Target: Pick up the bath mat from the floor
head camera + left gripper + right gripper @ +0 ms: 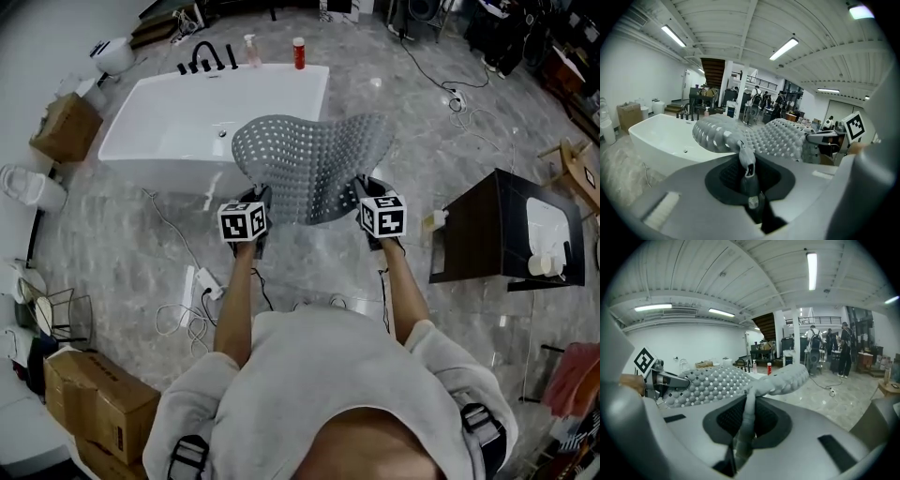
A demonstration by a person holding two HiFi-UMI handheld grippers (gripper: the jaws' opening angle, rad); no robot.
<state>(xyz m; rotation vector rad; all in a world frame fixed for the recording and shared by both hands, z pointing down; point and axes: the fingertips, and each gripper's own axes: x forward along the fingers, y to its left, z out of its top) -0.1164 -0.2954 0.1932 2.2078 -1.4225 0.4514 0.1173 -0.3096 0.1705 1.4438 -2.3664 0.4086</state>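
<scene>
Grey bath mat [314,164] clamped in left tongs [260,200] and right tongs [366,190]; near corners hidden behind them.

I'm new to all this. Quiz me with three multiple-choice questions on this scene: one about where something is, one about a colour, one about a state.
1. Where does the bathtub stand?
A) behind the person
B) ahead, beyond the bath mat
C) on a table

2. What colour is the bath mat?
A) red
B) grey
C) green

3. What state is the bath mat in?
A) flat on the floor
B) rolled up inside the tub
C) held up by both grippers

Answers:
1 B: the head view shows the tub just past the mat.
2 B: it is grey in every view.
3 C: the left gripper and right gripper are each shut on its near edge.
</scene>
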